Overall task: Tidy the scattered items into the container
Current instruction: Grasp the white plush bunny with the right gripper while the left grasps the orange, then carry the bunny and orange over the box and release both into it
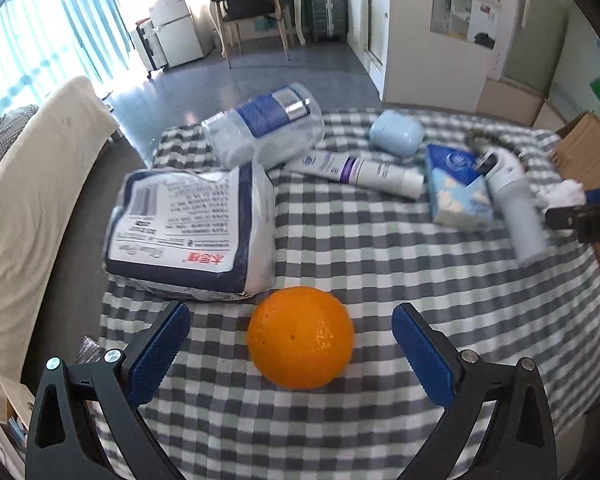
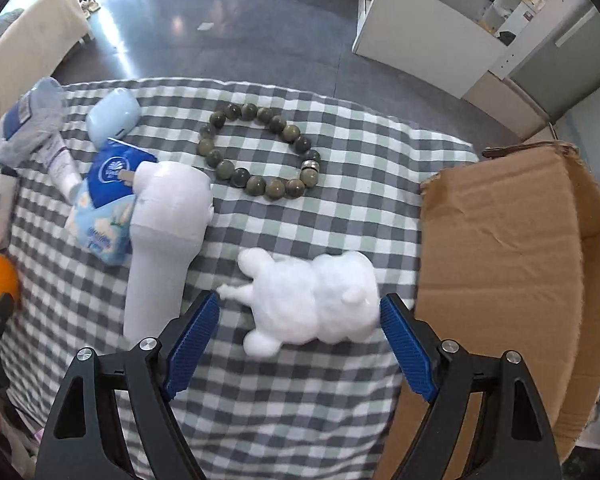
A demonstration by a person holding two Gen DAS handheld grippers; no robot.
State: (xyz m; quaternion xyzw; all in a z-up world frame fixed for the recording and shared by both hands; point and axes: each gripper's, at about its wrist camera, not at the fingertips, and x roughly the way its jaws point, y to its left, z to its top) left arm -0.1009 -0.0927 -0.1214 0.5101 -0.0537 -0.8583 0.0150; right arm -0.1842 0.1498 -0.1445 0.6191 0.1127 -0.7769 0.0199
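An orange (image 1: pixel 300 338) lies on the checked tablecloth (image 1: pixel 340 240), between the open fingers of my left gripper (image 1: pixel 292 322). My right gripper (image 2: pixel 299 312) is open around a white plush toy (image 2: pixel 312 300) that lies on the cloth. The cardboard box (image 2: pixel 500 260) stands open just right of the toy. A bead bracelet (image 2: pixel 260 152), a white handheld device (image 2: pixel 164 240), a blue tissue pack (image 2: pixel 108 200), a cream tube (image 1: pixel 360 172), a light blue case (image 1: pixel 396 134) and two plastic-wrapped packs (image 1: pixel 188 228) (image 1: pixel 264 126) lie scattered on the cloth.
The table's far edge drops to a grey floor. A cream sofa (image 1: pixel 32 200) stands at the left. A chair and desk (image 1: pixel 256 12) stand far back. The right gripper (image 1: pixel 588 220) shows at the right edge of the left wrist view.
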